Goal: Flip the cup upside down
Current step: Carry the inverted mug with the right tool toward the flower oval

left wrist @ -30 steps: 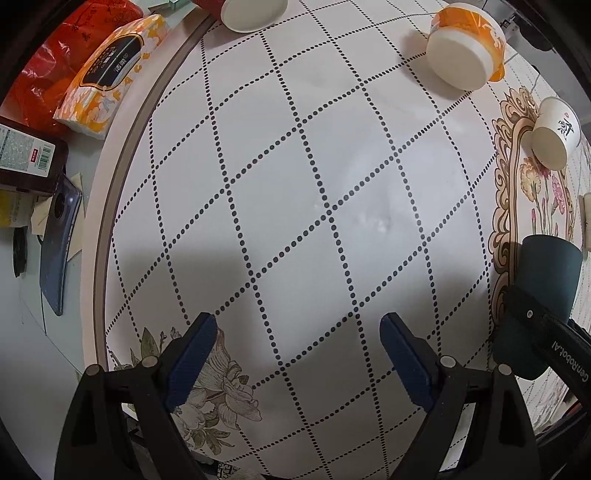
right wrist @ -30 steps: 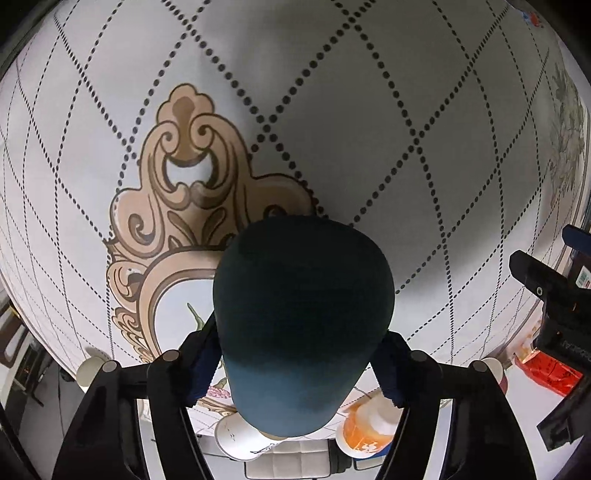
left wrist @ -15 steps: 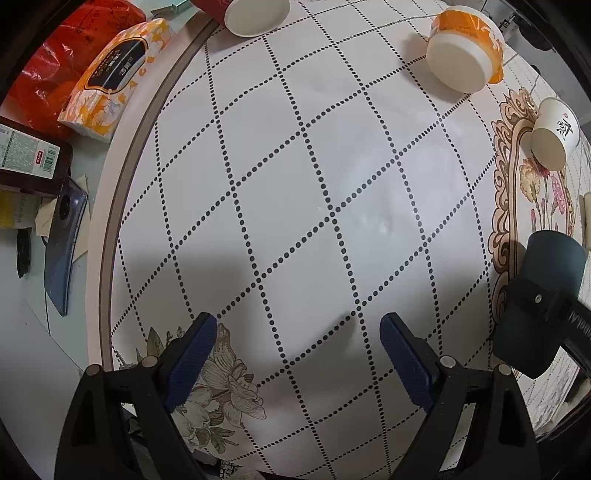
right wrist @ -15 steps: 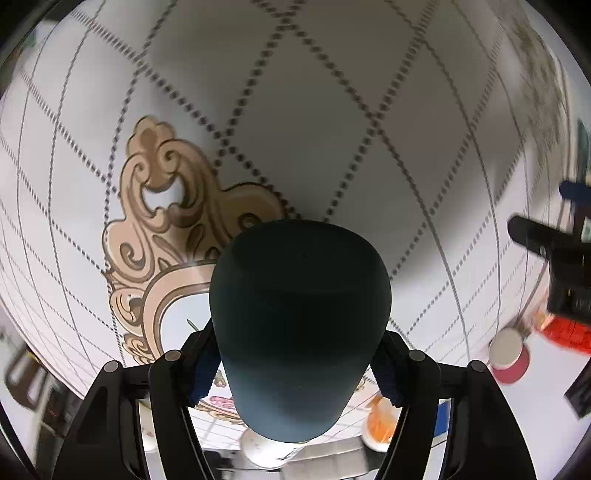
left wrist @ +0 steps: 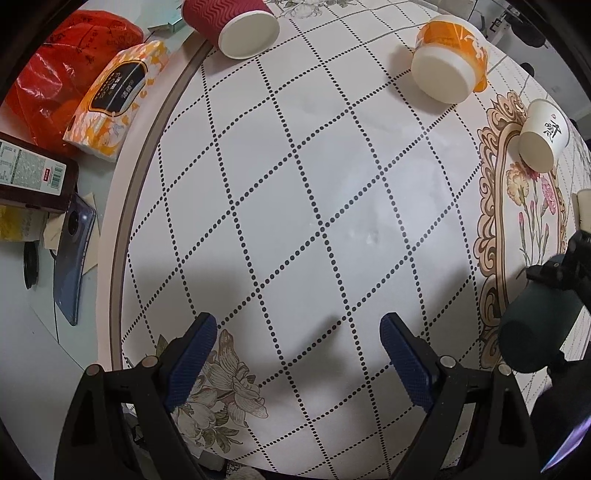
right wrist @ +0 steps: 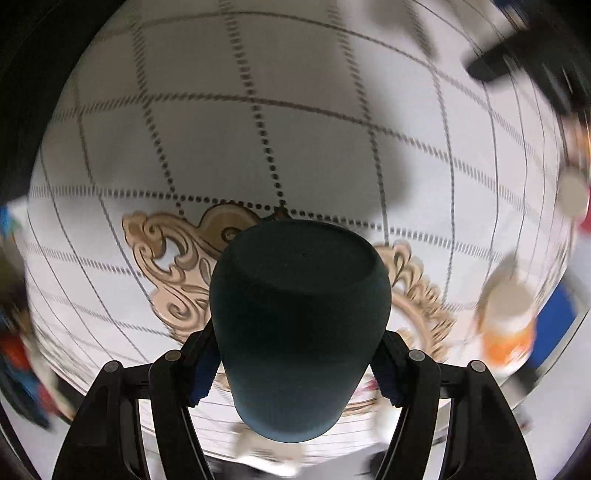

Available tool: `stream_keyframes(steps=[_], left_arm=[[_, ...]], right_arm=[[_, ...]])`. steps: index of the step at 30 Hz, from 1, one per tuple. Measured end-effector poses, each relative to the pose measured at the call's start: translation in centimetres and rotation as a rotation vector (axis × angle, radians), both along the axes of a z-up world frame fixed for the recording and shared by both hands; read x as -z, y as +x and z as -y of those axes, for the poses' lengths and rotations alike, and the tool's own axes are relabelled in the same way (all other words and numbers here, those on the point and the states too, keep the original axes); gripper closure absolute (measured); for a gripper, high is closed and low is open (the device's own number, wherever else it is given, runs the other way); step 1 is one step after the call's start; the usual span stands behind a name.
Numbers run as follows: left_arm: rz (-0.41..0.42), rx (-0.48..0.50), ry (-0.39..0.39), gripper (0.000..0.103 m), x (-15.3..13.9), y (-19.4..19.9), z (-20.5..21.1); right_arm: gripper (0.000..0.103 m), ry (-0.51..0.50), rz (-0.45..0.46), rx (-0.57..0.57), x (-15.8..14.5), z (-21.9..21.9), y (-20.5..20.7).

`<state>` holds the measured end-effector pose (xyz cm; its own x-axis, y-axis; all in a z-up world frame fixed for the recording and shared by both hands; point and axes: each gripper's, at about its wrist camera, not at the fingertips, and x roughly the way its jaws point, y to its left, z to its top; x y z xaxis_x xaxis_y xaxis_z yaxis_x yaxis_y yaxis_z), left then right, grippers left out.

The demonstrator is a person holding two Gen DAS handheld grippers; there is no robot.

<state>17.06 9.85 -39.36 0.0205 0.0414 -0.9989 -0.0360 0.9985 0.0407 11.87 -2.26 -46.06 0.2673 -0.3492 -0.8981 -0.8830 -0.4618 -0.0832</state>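
R gripper point(right wrist: 297, 363) pinching dark cup point(right wrist: 299, 325) | L gripper point(left wrist: 297, 354) spread, nothing betw fingers

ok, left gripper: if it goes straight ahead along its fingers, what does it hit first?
Probably the bare table top. The left gripper is open and empty, nothing between or just ahead of its fingers. The orange cup and red cup lie farther off, to the sides; depth is unclear.
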Motion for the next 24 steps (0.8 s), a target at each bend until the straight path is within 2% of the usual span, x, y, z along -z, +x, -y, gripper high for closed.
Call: stream_keyframes(steps=[7, 13, 17, 24], left_arm=[[0.011, 0.021, 0.007, 0.013, -0.5, 0.0, 1.4], [0.015, 0.043, 0.008, 0.013, -1.2, 0.1, 3.3], [0.016, 0.055, 0.008, 0.013, -1.4, 0.0, 4.6], [0.017, 0.068, 0.008, 0.013, -1.3, -0.5, 6.1]], right_arm=[[0.031, 0.031, -0.074, 0.501, 0.2, -0.2, 4.2], [0.031, 0.043, -0.176, 0.995, 0.6, 1.9, 7.8], [0.031, 0.060, -0.227, 1.201, 0.9, 3.4, 8.7], [0.031, 0.098, -0.303, 1.495, 1.5, 5.7, 10.0]])
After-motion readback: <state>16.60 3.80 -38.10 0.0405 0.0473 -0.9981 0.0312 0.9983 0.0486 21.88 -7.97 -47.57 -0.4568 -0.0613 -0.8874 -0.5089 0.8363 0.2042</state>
